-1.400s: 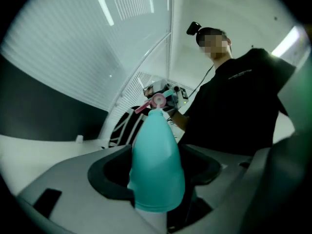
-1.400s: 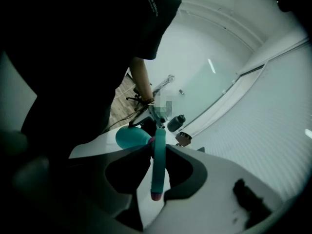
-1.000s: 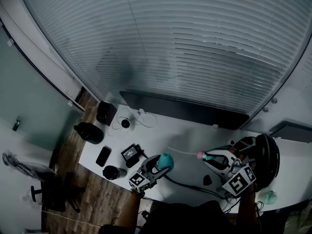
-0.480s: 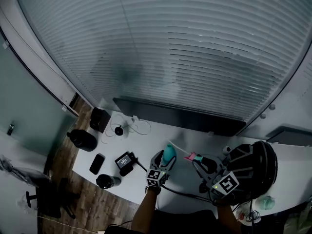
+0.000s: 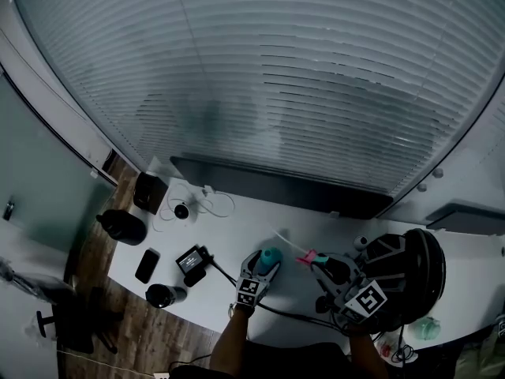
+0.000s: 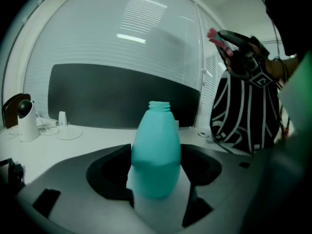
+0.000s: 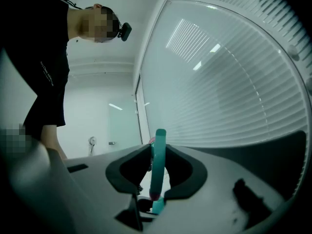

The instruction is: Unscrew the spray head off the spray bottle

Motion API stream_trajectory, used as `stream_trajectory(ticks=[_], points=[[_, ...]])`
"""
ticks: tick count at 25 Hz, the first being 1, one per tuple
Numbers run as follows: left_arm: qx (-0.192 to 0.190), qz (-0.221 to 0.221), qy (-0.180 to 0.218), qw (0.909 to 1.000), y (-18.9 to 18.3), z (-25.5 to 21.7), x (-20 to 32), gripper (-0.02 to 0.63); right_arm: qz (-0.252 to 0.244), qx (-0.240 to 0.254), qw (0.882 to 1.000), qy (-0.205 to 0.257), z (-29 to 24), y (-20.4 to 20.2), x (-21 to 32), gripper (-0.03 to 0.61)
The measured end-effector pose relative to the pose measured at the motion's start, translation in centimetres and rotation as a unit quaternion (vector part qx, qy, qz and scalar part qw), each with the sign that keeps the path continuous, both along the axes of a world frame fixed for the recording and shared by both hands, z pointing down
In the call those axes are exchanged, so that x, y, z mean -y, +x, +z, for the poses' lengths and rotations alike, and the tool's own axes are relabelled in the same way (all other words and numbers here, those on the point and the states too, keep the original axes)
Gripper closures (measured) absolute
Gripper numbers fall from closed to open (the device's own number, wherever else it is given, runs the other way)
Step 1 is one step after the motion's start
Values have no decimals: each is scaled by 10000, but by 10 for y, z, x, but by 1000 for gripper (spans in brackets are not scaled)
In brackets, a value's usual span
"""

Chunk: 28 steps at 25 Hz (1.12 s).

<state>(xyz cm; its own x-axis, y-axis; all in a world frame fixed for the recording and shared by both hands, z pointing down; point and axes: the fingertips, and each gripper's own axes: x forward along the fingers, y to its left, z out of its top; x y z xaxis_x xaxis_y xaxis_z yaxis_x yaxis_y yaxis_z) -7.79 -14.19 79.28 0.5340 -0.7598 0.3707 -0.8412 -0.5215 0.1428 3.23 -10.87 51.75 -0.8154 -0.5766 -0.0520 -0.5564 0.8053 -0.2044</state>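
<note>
The teal spray bottle (image 6: 156,155) is upright between the jaws of my left gripper (image 6: 156,184), which is shut on its body. Its threaded neck (image 6: 159,106) is bare, with no head on it. In the head view the bottle (image 5: 271,257) is low over the white table (image 5: 237,235), left of centre. My right gripper (image 7: 157,177) is shut on the teal spray head (image 7: 158,155), apart from the bottle. The head's pink nozzle (image 5: 306,257) and thin dip tube (image 5: 280,235) point toward the bottle.
A black striped bag (image 5: 410,267) lies at the right, close behind my right gripper (image 5: 322,265). A dark monitor (image 5: 276,181) spans the back edge. A small camera (image 6: 24,118), a phone (image 5: 147,265), a black flask (image 5: 122,227) and a black cup (image 5: 162,294) sit at the left.
My left gripper has come down toward the table with the bottle, now more upright. My right gripper has rolled and drifted left with the spray head. Both grips are unchanged.
</note>
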Motion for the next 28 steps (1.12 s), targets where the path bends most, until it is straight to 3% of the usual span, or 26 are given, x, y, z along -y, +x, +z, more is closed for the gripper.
stream_trajectory(ticks=[7, 16, 23, 26, 28], points=[[182, 148, -95, 9997, 3, 2, -2, 299, -24, 341, 9993, -143, 7, -3, 8, 488], [85, 212, 353, 9991, -15, -52, -32, 299, -89, 311, 9979, -553, 40, -3, 5, 488], [-535, -103, 851, 9949, -29, -144, -87, 303, -284, 949, 9908, -924, 50, 6, -20, 488], [-709, -103, 1003, 9924, -30, -178, -113, 386, -314, 931, 9898, -1032, 61, 5, -39, 488], [-737, -117, 969, 9925, -31, -188, -125, 485, -320, 967, 9889, -1082, 64, 4, -49, 488]])
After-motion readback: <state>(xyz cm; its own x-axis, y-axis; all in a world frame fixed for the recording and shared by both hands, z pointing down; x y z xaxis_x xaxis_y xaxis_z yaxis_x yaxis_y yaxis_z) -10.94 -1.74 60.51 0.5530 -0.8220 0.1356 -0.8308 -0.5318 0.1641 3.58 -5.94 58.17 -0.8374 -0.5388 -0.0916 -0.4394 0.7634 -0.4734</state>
